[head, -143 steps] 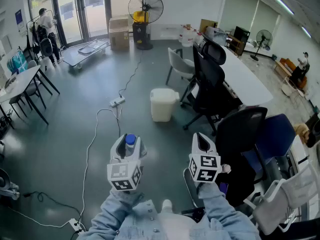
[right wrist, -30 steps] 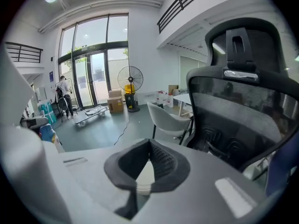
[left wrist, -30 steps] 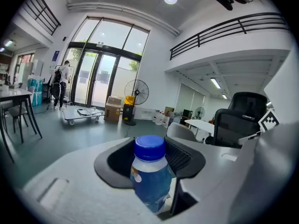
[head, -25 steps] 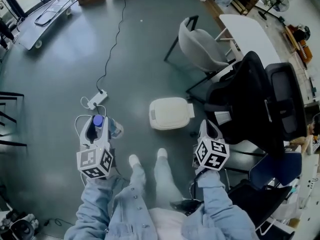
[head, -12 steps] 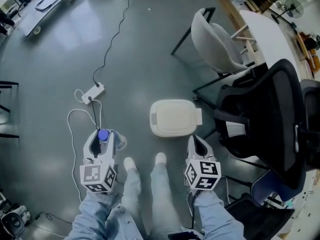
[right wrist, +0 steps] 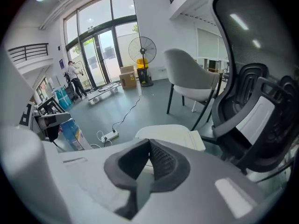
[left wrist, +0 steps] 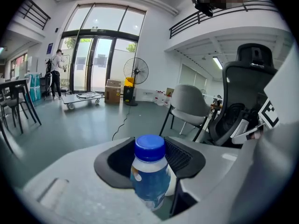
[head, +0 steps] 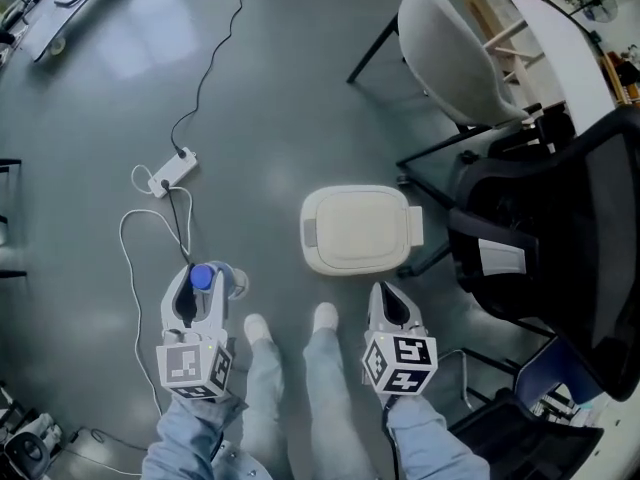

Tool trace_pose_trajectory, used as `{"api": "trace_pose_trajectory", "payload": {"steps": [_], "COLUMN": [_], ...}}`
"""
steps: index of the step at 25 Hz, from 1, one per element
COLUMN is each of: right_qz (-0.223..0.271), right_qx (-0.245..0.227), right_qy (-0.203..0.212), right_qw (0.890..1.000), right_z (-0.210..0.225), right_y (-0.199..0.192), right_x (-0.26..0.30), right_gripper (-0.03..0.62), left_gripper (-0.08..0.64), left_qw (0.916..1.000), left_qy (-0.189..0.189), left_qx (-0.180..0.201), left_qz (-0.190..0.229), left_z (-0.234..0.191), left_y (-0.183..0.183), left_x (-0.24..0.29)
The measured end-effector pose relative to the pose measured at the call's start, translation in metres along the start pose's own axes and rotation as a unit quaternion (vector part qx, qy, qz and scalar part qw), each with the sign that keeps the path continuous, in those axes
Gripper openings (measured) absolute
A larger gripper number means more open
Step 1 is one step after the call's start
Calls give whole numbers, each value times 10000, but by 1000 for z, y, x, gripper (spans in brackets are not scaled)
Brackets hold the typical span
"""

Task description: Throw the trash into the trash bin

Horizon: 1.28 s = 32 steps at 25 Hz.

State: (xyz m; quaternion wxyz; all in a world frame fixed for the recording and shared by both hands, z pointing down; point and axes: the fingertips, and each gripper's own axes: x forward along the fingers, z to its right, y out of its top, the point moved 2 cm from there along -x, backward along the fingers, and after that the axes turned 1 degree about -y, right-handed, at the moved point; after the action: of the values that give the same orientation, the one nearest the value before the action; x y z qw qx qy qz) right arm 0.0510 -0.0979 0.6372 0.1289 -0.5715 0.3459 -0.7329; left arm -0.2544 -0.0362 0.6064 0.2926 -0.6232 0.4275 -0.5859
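My left gripper [head: 196, 290] is shut on a small plastic bottle [head: 207, 280] with a blue cap and blue label, held upright between the jaws [left wrist: 150, 176]. A white lidded trash bin [head: 355, 229] stands on the grey floor just ahead of my feet, lid down. My right gripper [head: 390, 306] hangs at the bin's near right corner, shut with nothing in it. In the right gripper view the trash bin [right wrist: 170, 133] lies just beyond the closed jaws, and the bottle [right wrist: 72, 134] shows at the left.
A black office chair [head: 560, 228] and a grey shell chair [head: 455, 43] stand right of the bin. A power strip [head: 165, 175] with a white cable [head: 135, 228] lies on the floor at left. My shoes [head: 325, 317] are just behind the bin.
I have walked up to the bin: from across the room it now lies right at my feet. Both grippers keep their hold and spacing.
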Motion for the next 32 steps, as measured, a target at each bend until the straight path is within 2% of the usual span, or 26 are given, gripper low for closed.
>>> {"api": "trace_pose_trajectory", "payload": {"steps": [7, 15, 22, 32], "right_qz": [-85, -142, -283, -498], "right_qx": [-141, -334, -220, -55], "right_qy": [130, 234, 66, -257], "right_qw": [9998, 9991, 9993, 9984], "right_z": [-19, -59, -77, -98], "right_y": [-5, -5, -19, -38], "right_x": [36, 80, 113, 142], "right_gripper": [3, 3, 3, 3], "left_gripper": [207, 207, 207, 207], "left_qw": [9999, 9994, 9986, 9967], "left_qy": [34, 190, 233, 221], "left_qx": [71, 132, 233, 224], "left_qz": [-150, -275, -411, -743], "left_z": [-12, -57, -93, -121], "left_y": [-13, -19, -34, -53], "left_x": [4, 13, 24, 39]}}
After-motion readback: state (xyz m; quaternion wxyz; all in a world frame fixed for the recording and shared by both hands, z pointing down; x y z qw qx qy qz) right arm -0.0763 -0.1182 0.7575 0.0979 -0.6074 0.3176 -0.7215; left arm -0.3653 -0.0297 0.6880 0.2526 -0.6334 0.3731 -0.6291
